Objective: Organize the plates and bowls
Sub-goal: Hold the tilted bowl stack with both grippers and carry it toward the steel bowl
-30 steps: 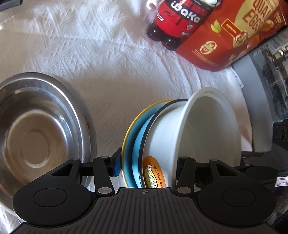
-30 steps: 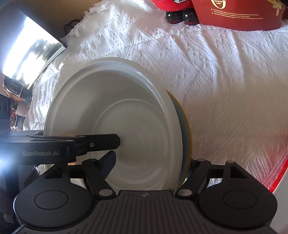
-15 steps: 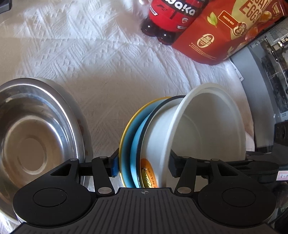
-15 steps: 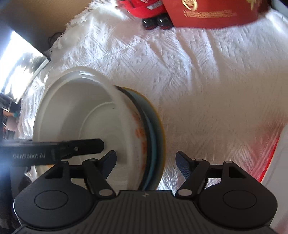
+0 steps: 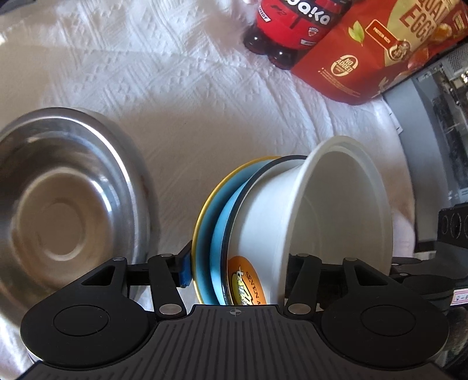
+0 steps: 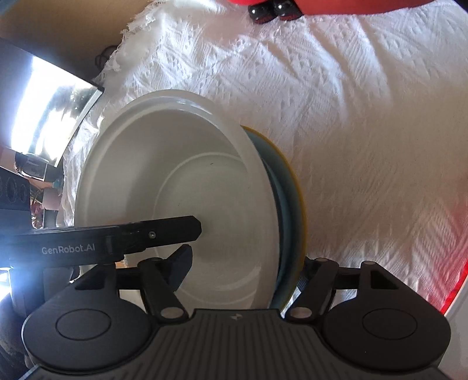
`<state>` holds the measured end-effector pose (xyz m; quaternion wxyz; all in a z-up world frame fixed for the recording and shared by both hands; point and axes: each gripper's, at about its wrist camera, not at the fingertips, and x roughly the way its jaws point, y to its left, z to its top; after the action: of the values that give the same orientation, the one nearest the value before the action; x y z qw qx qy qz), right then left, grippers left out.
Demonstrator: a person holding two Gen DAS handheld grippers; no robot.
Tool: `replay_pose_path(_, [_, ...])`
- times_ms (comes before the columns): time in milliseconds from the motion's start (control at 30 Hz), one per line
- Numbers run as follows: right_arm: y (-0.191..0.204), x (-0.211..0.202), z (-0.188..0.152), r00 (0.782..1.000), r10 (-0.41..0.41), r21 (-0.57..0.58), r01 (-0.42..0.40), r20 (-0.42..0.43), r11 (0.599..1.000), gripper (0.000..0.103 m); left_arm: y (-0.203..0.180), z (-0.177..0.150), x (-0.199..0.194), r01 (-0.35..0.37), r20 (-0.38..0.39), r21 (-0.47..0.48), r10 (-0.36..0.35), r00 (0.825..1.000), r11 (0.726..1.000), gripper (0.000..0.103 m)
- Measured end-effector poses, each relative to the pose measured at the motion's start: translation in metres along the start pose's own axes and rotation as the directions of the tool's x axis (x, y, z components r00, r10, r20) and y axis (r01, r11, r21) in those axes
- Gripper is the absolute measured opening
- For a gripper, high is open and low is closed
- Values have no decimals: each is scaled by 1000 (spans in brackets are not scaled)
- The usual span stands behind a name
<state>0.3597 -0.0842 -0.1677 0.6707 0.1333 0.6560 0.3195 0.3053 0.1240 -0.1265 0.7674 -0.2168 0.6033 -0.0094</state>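
A stack of a white bowl (image 5: pixel 336 204) on blue and yellow plates (image 5: pixel 209 210) is held on edge above the white cloth. My left gripper (image 5: pixel 237 269) is shut on the stack, one finger behind the yellow plate, the other inside the bowl. In the right wrist view the white bowl (image 6: pixel 190 181) faces the camera with the plates (image 6: pixel 288 204) behind it. My right gripper (image 6: pixel 242 269) spans the same stack, one finger inside the bowl and one behind the plates. The left gripper's finger (image 6: pixel 163 231) reaches into the bowl. A steel bowl (image 5: pixel 58 198) lies at left.
A red soda bottle (image 5: pixel 292 26) and a red snack bag (image 5: pixel 380 49) stand at the far edge of the white cloth (image 5: pixel 175 102). Dark equipment (image 5: pixel 438 146) borders the right side. A shiny screen (image 6: pixel 44 102) lies off the cloth's left edge.
My right gripper opened and drew off to the right half a second ago, then came back around the stack. The stack stayed in my left gripper and shifted slightly.
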Motion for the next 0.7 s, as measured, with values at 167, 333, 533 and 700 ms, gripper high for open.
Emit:
replay_pose_path(167, [10, 9, -8, 999, 25, 5, -24, -39, 1000, 71, 3, -10, -6, -44, -11, 15, 44, 999, 999, 57])
replay_pose_path(333, [22, 12, -21, 997, 17, -37, -20, -81, 999, 71, 8, -24, -12, -43, -24, 15, 43, 999, 999, 57])
replay_pose_path(533, [23, 15, -25, 997, -9, -41, 5, -82, 999, 70, 7, -33, -22, -45, 5, 21, 45, 999, 999, 55])
replay_pose_path(700, [31, 0, -25, 996, -92, -80, 93, 11, 992, 69, 5, -33, -37, -79, 59, 34, 77, 995, 996, 55])
